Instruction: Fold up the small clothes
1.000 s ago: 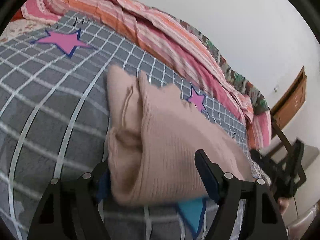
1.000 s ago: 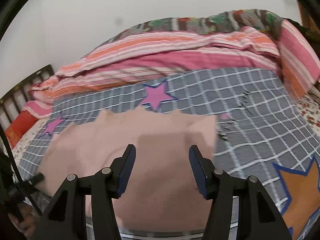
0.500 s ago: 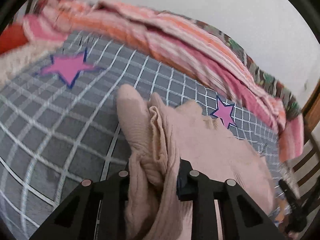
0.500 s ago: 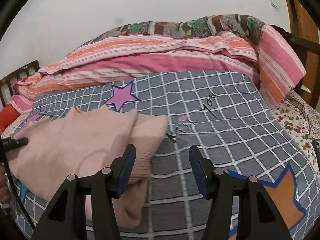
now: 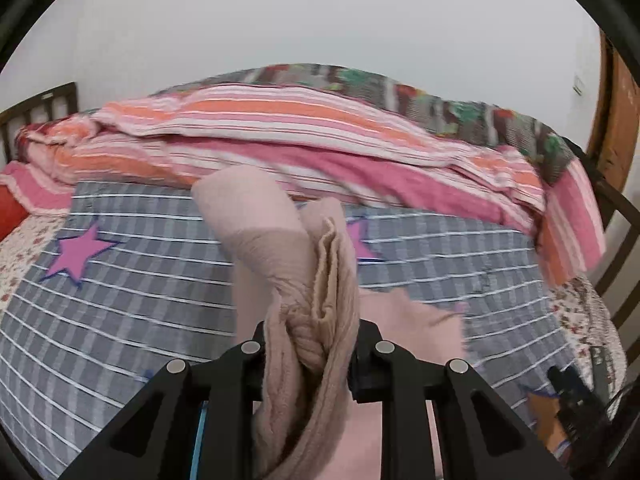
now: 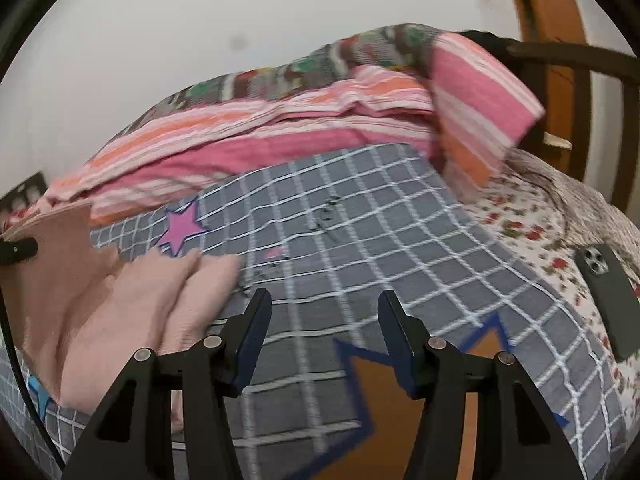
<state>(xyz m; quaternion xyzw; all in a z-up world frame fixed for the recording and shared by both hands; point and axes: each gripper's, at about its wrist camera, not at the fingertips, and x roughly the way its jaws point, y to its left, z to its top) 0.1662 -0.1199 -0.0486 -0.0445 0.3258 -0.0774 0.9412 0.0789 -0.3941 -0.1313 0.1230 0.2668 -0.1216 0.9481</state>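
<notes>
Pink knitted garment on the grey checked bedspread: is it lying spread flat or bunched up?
Bunched up. The pink knitted garment is gathered in thick folds between the pads of the left claw, which has just been closing on it.
</notes>
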